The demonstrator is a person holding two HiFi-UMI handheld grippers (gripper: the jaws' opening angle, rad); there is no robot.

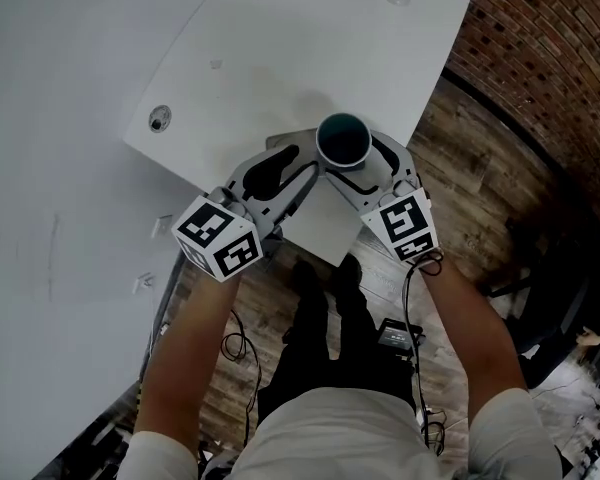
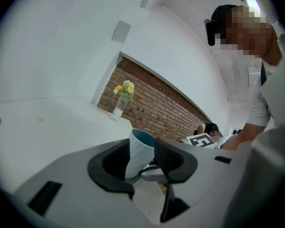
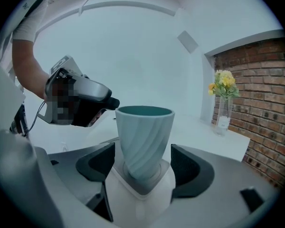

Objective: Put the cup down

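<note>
White is the counter, bare on its left side but for a small round fitting. Next comes the left tool, which is released. Its jaws stand apart and hold nothing, and its tips point at the cup from the side, probably to guard it.

In the middle, the cup, pale blue-green with twisted ribs, stands upright on a pale base with a grey top. No view shows clearly whether this base rests on the counter.

The right tool is released too. Its dark pads stand on both sides of the cup's foot with a gap at each side, so the cup seems to be let go and to stand by itself.

Further right, a glass vase with yellow flowers stands on the counter, well apart, before a brick wall. Nothing seems to block a pull-back of the right tool. Only the left tool is near, and a careless move there could knock the cup.
</note>
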